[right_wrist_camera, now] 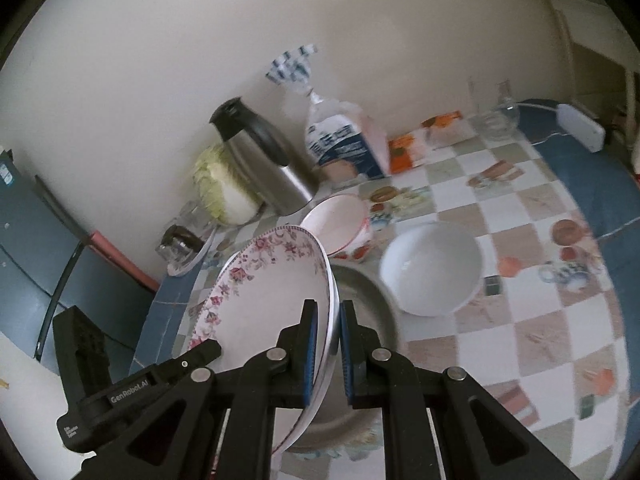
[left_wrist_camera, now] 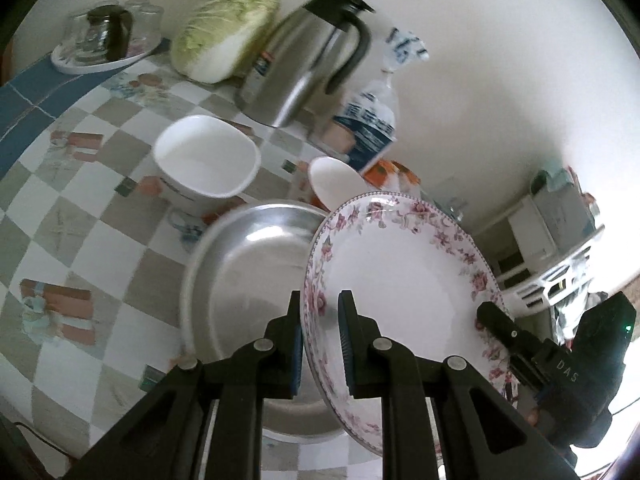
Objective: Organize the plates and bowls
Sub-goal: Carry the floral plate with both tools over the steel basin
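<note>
A white plate with a pink floral rim [left_wrist_camera: 400, 280] is held tilted above the checked tablecloth, gripped from both sides. My left gripper [left_wrist_camera: 320, 308] is shut on its left rim, and my right gripper [right_wrist_camera: 328, 312] is shut on the opposite rim of the same floral plate [right_wrist_camera: 264, 292]. Under the plate lies a shallow metal dish [left_wrist_camera: 248, 264]. A big white bowl [left_wrist_camera: 208, 156] stands beyond it. A smaller bowl with an orange-red pattern [left_wrist_camera: 332, 180] sits near the wall. The right wrist view shows the metal dish [right_wrist_camera: 368, 300], white bowl [right_wrist_camera: 432, 268] and patterned bowl [right_wrist_camera: 336, 220] too.
Along the wall stand a steel thermos jug [left_wrist_camera: 304, 68], a napa cabbage [left_wrist_camera: 224, 32], a printed plastic bag [left_wrist_camera: 372, 120] and a tray of glasses [left_wrist_camera: 104, 40]. The table's blue edge [right_wrist_camera: 592, 184] curves at the right, with a white box [right_wrist_camera: 580, 128] on it.
</note>
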The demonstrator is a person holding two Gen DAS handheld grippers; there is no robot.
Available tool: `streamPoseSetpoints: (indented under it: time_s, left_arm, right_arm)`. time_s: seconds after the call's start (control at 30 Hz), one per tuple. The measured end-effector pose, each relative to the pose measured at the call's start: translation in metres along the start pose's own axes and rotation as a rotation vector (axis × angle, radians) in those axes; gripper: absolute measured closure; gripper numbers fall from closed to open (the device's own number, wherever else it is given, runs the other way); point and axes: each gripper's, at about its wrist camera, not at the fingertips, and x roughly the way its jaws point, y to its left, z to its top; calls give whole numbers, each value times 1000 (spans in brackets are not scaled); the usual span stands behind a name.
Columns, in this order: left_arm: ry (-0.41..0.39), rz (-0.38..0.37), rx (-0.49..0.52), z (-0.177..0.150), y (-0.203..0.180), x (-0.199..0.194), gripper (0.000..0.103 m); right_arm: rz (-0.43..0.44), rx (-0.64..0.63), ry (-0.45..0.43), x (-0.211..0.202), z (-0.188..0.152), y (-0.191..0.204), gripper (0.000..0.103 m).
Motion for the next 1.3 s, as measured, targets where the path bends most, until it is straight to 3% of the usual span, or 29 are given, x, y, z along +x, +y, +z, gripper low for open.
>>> streamPoseSetpoints:
  time_s: [0.47,0.93,1.3]
  left_arm:
    - [-39,84,-19,15,42,-4,87]
    - [69,123,-20,6,46,29,87]
    - [89,152,16,4,43,44,87]
  right_arm:
    - [59,-32,87,59,1,30,91]
    - [15,29,167,80,-12,3,91]
    - [-28,53,219,94,-22,-13,91]
